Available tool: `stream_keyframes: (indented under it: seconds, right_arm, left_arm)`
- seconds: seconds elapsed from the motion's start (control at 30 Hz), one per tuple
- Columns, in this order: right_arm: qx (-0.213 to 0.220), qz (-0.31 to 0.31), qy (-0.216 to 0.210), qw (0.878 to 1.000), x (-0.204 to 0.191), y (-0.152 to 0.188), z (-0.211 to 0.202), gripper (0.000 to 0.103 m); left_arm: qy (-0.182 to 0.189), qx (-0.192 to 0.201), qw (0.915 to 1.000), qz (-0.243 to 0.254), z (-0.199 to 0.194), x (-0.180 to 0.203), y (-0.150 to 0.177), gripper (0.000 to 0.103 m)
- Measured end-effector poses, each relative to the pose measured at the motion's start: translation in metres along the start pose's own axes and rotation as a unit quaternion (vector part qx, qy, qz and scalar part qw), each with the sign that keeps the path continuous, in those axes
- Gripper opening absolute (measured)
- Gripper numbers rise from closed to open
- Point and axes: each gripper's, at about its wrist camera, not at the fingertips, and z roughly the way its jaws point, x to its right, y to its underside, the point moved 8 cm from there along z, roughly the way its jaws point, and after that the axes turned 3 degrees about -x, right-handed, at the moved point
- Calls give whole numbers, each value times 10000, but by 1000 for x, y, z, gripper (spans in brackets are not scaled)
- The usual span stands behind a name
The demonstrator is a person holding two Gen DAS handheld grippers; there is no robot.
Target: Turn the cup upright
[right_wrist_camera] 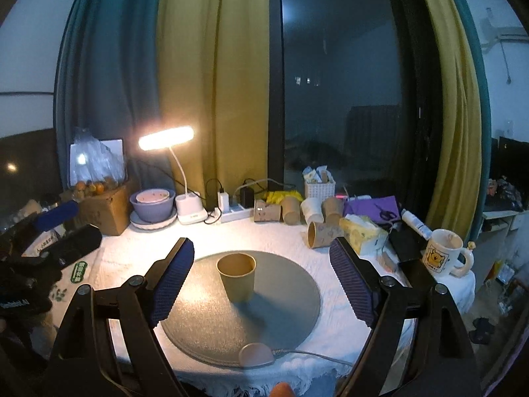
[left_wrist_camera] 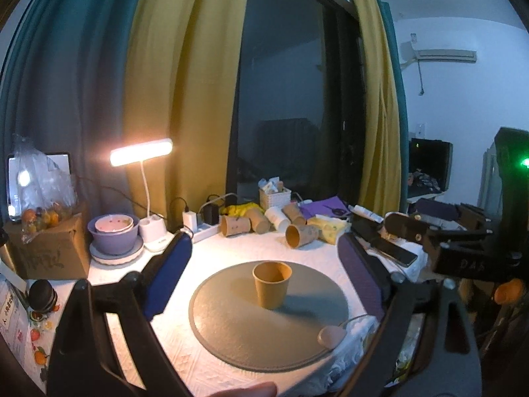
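A brown paper cup (left_wrist_camera: 271, 284) stands upright, mouth up, on a round grey mat (left_wrist_camera: 231, 330). It also shows in the right wrist view (right_wrist_camera: 237, 277) on the same mat (right_wrist_camera: 281, 314). My left gripper (left_wrist_camera: 264, 258) is open and empty, its blue-padded fingers (left_wrist_camera: 167, 281) spread wide on either side of the cup, clear of it. My right gripper (right_wrist_camera: 261, 264) is open and empty, its fingers (right_wrist_camera: 172, 281) also apart from the cup. The right gripper's body shows at the right edge of the left wrist view (left_wrist_camera: 463, 248).
Several paper cups (right_wrist_camera: 297, 213) lie and stand at the table's back. A lit desk lamp (right_wrist_camera: 172, 139), stacked bowls (right_wrist_camera: 152, 203), a cardboard box (right_wrist_camera: 105, 213), a tissue pack (right_wrist_camera: 360, 231), a mug (right_wrist_camera: 444, 256) and a corded pink puck (right_wrist_camera: 256, 355) surround the mat.
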Motion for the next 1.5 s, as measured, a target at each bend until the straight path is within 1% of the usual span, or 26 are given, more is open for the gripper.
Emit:
stream_keyframes:
  seconds: [0.57, 1.5]
  right_arm:
    - [-61, -83, 27, 9999, -3, 4, 1, 87]
    - [-159, -127, 32, 9998, 0, 8, 6, 87]
  left_arm:
    - [125, 7, 9999, -52, -2, 5, 4, 91]
    - [98, 1, 9999, -132, -3, 8, 6, 91]
